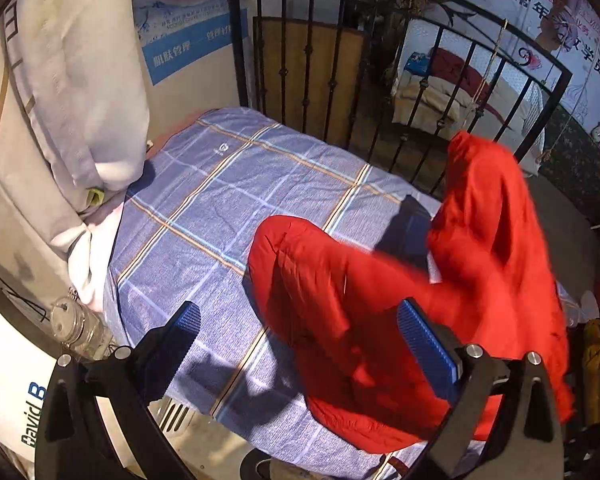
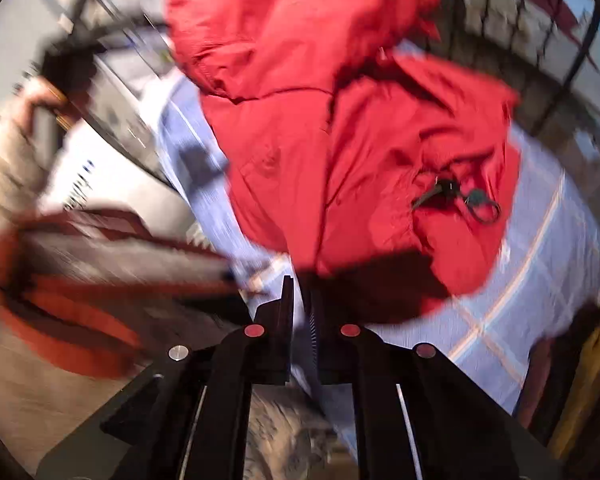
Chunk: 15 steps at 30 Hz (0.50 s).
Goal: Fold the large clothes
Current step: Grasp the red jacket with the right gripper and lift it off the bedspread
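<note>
Blue plaid bedsheet (image 1: pixel 204 216) covers the one bed. Left gripper (image 1: pixel 300 340) hovers above it, its two blue-padded fingers (image 1: pixel 426 348) spread wide, holding nothing. Right gripper (image 2: pixel 300 312) has its jaws nearly closed at the hem of one red jacket (image 2: pixel 340 140); actual grip is blurred, unclear. One black iron railing (image 1: pixel 380 72) and one grey pillow (image 1: pixel 80 92) border the bed.

The red jacket (image 1: pixel 380 320) is smooth, thin, matt cloth. Under it the checked bedsheet (image 1: pixel 204 208) looks coarsely woven; the far bed rail (image 1: pixel 384 56) is black metal.
</note>
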Each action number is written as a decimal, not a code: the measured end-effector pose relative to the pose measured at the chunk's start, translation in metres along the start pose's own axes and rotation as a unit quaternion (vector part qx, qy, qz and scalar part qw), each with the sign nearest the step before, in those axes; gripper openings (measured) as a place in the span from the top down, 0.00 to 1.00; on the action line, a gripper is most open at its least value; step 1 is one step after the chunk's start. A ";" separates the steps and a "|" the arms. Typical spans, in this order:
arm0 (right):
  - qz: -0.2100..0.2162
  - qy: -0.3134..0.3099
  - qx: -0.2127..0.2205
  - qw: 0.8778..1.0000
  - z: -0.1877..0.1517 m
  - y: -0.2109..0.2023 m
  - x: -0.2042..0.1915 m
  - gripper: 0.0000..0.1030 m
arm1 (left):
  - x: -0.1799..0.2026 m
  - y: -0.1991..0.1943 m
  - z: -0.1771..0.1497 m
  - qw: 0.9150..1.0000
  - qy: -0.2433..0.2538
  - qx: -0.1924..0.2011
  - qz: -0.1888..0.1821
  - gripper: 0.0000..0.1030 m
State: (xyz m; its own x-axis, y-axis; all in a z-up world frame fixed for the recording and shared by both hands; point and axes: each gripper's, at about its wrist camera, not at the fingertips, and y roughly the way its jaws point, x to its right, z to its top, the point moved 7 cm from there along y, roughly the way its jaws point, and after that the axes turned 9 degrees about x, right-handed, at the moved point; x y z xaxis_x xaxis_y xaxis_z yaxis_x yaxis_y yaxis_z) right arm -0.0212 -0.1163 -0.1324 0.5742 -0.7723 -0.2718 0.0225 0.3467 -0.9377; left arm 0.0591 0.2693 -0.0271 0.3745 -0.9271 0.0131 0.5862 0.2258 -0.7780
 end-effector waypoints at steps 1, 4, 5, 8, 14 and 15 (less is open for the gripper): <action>-0.024 0.026 -0.029 0.999 -0.019 0.022 0.010 0.92 | -0.001 0.005 -0.009 1.000 0.008 -0.013 0.004 0.05; 0.009 0.144 -0.071 0.987 -0.048 0.053 0.025 0.91 | 0.005 0.013 -0.035 0.999 0.016 -0.050 0.000 0.05; 0.012 0.163 -0.047 0.985 -0.044 0.047 0.026 0.91 | 0.011 0.013 -0.045 0.998 0.006 -0.062 -0.013 0.05; -0.007 0.156 0.017 0.988 -0.012 0.023 0.031 0.77 | 0.040 0.013 -0.075 0.993 -0.013 -0.101 -0.053 0.05; 0.014 0.165 0.135 0.977 0.038 -0.022 0.033 0.05 | 0.063 0.010 -0.042 0.992 -0.068 -0.076 -0.077 0.05; 0.020 0.178 0.143 0.973 0.039 -0.025 0.033 0.05 | 0.058 0.014 -0.034 0.992 -0.072 -0.082 -0.066 0.05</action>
State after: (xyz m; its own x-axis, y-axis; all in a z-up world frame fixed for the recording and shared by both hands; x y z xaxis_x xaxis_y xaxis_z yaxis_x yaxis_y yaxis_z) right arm 0.0286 -0.1297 -0.1096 0.2611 -0.8729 -0.4123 0.2618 0.4751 -0.8401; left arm 0.0647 0.2082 -0.0580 0.4068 -0.8909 0.2021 0.5167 0.0419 -0.8551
